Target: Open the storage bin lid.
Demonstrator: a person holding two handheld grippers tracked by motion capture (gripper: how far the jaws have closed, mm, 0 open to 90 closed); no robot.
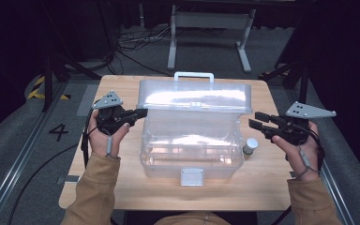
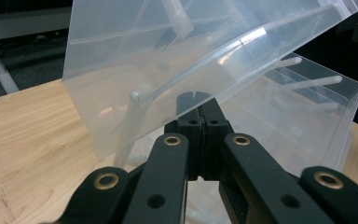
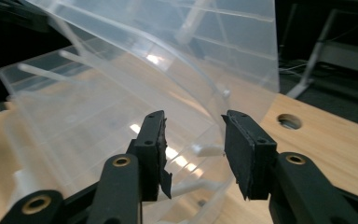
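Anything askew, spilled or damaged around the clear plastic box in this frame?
Nothing looks spilled or broken. The clear box sits square on the table, its lid tipped up and back. A small capped jar stands upright beside its right wall.

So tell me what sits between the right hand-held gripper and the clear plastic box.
In the high view, only bare wooden table separates the right hand-held gripper from the clear plastic box; the small grey-capped jar stands just nearer the person.
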